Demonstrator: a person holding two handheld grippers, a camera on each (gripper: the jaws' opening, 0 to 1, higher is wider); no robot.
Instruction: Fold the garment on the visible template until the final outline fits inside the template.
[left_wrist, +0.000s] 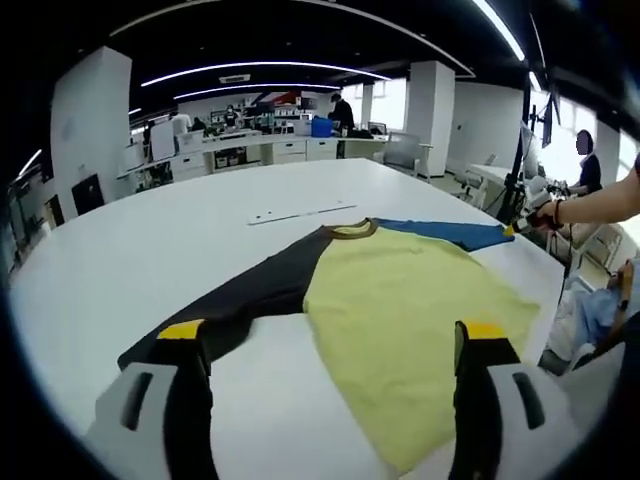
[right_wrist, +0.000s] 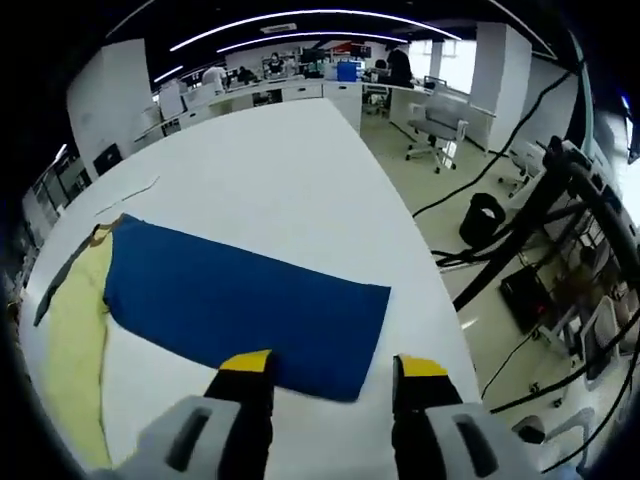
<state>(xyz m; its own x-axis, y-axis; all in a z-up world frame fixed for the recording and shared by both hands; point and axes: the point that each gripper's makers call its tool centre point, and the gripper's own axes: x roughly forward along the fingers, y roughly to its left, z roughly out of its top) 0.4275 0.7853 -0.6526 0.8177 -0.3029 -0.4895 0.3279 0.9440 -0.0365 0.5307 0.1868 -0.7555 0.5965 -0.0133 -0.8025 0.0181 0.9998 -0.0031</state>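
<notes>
Both of my yellow-tipped claws, left (left_wrist: 333, 345) and right (right_wrist: 335, 370), hang open and empty over the yellow, black and blue long-sleeved shirt (left_wrist: 400, 300) spread flat on the white table (left_wrist: 150, 250), and I judge a shallow pinch could drag its blue sleeve (right_wrist: 245, 300) off the near edge.

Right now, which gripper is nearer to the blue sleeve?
Right. The right gripper hovers open at the blue sleeve's end; the left gripper is over the black sleeve and yellow body.
</notes>
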